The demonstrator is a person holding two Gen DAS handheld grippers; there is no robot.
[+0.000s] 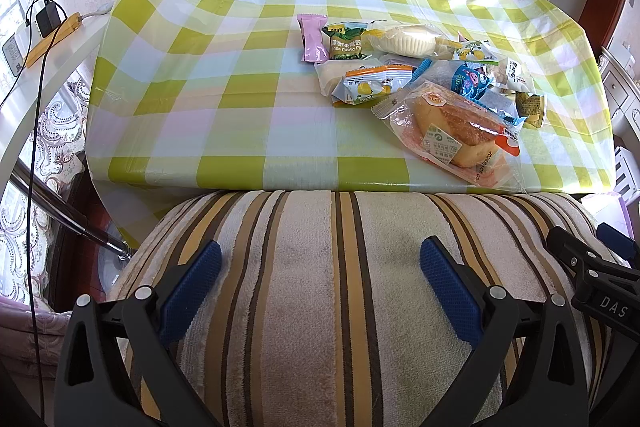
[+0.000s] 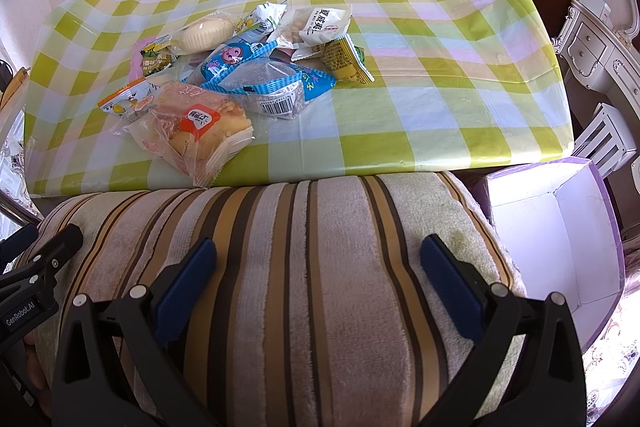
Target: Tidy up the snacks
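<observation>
A heap of wrapped snacks lies on the green-and-white checked table; in the right wrist view the snack heap sits left of centre on the checked table. Nearest the front edge is a clear-wrapped bread roll, seen as the bread roll from the right. A pink packet marks the heap's far left. My left gripper and my right gripper both hover open and empty over a striped cushion, short of the table.
An open box with a purple rim and white inside stands right of the striped cushion, below the table edge. A metal pole and a black cable are at the left. White furniture is at the right.
</observation>
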